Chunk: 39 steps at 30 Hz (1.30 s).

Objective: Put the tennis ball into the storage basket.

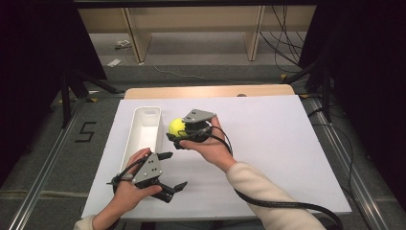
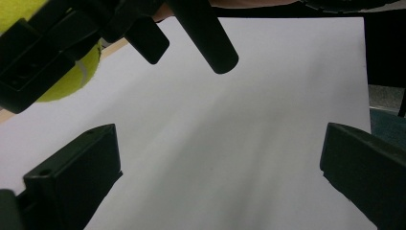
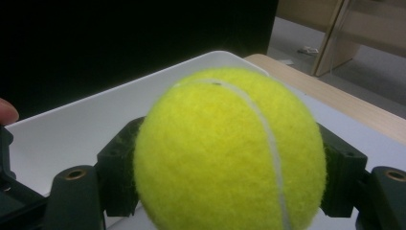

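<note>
The fingers (image 3: 115, 177) of the right gripper (image 1: 178, 135) were clamped on a yellow tennis ball (image 3: 230, 151), held just beside the white bin (image 1: 143, 125) near the tabletop's (image 1: 268, 143) far left corner. The left gripper (image 1: 171, 171) stood wide open, holding nothing, near the front left corner.

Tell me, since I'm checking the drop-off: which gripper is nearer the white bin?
Right. The right gripper holds the tennis ball beside the white bin; the left gripper sits open past its near end.

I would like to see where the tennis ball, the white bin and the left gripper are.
tennis ball (image 3: 230, 153): right gripper view, middle of its yellow felt.
white bin (image 1: 128, 143): high view, its left wall.
left gripper (image 1: 170, 170): high view, midway between its fingertips.
</note>
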Motion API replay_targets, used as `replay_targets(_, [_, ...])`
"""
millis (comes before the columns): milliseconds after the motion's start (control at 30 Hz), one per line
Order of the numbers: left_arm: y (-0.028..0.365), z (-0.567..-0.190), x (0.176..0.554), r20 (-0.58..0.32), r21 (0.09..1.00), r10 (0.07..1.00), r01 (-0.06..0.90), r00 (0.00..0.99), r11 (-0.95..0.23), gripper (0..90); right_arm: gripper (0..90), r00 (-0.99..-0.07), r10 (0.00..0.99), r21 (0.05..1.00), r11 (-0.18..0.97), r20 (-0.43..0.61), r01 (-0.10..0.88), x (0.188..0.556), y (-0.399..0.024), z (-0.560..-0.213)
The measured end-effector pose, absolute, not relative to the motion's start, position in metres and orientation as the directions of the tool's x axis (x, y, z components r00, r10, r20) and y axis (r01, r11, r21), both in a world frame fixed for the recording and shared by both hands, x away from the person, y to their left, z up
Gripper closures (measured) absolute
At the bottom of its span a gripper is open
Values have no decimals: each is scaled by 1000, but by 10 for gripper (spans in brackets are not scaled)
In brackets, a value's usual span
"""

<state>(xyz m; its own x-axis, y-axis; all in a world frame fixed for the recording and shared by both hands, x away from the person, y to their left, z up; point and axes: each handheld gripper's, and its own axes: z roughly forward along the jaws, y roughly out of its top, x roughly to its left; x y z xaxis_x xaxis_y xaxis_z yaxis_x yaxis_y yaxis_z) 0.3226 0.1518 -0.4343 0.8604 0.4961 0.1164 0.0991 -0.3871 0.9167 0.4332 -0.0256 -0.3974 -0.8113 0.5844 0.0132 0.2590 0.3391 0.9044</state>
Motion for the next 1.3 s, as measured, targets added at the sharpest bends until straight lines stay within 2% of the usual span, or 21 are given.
replay_targets(367, [152, -434, 322, 114, 916, 494, 101, 862, -388, 0, 267, -815, 579, 902, 345, 14, 261, 434, -21, -396])
replay_targets(400, [159, -427, 331, 346, 878, 550, -56, 761, -475, 0, 267, -815, 580, 902, 344, 14, 260, 434, -20, -396])
replay_targets(433, [157, -427, 334, 319, 870, 431, -81, 844, -486, 0, 267, -816, 578, 902, 345, 12, 258, 434, -20, -397])
replay_targets(500, [157, -427, 334, 314, 871, 428, -78, 848, -485, 0, 267, -816, 578, 900, 350, 10, 259, 434, -19, -397])
replay_targets(533, [151, -435, 322, 105, 916, 488, 107, 867, -387, 0, 267, -818, 576, 899, 351, 12, 260, 434, -19, -397])
replay_targets(1300, [151, -434, 321, 105, 917, 485, 105, 868, -386, 0, 267, -830, 558, 898, 364, 2, 247, 436, -4, -392])
